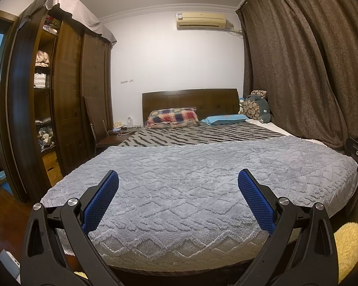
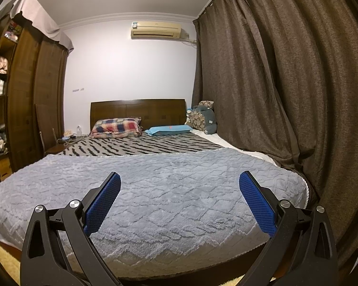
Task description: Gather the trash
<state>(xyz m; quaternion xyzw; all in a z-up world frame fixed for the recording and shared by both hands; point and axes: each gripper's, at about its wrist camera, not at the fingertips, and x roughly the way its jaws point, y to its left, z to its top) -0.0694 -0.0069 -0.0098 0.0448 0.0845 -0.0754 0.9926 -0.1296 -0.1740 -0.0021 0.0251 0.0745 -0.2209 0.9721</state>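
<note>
Both tools point down the length of the bed (image 1: 179, 190) from its foot edge.

Left tool (image 1: 178, 178): blue pads (image 1: 102, 200) spread wide, nothing between them. Right tool (image 2: 179, 180): same, wide apart and holding nothing. A black bit of the right tool's rig shows at the right edge of the left view.

Trash: can't pick out any in either view. If there is some, it is too small or hidden.

Edges:
- Grey plush blanket (image 2: 155, 190) covers the near half of the bed and wraps over the foot edge. Its far edge is a straight line across the mattress, with the zebra-stripe sheet (image 1: 202, 135) beyond it.
- Right side: brown curtain (image 2: 274, 83) hangs down to the mattress edge, with no visible gap along that side.
- Left side: dark wood wardrobe (image 1: 66, 90) with an open shelf bay of clothes. A strip of wood floor (image 1: 2, 205) runs between it and the bed edge.
- Far end: headboard (image 1: 191, 100), plaid pillow (image 1: 173, 116), blue pillow (image 1: 224, 119), plush toy (image 1: 257, 107) in the curtain corner.
- Nightstand (image 1: 117, 135) with cables and small items sits beside the bed's far left corner, a chair (image 1: 95, 119) against it.
- Yellow fuzzy rug (image 1: 348, 245) on the floor at the foot, low right in the left view.

Open room: the blanket surface ahead of both tools is flat and bare, and the left floor strip is the only walkway visible.
</note>
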